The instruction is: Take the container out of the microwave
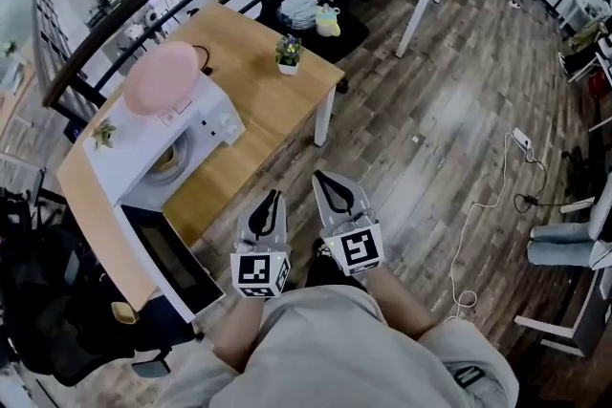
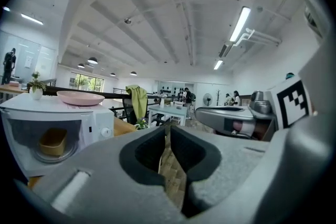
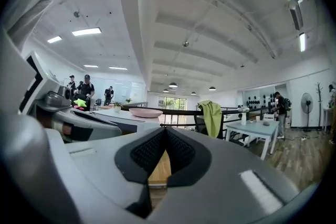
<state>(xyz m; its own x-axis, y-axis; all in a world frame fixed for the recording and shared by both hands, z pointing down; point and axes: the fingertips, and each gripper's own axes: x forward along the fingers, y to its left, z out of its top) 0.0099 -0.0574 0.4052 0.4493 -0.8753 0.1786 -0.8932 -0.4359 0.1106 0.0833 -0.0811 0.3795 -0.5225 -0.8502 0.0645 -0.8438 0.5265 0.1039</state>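
A white microwave stands on the wooden table with its dark door swung open. Inside it sits a tan container, which the left gripper view shows through the opening as the container. Both grippers hover side by side over the floor off the table's front edge, well short of the microwave. My left gripper has its jaws a narrow slit apart, and my left gripper has nothing between them. My right gripper is shut and empty, its tips touching in the right gripper view.
A pink plate lies on top of the microwave, beside a small plant. A potted plant stands near the table's far corner. A black chair is at the left, and cables trail over the wooden floor at the right.
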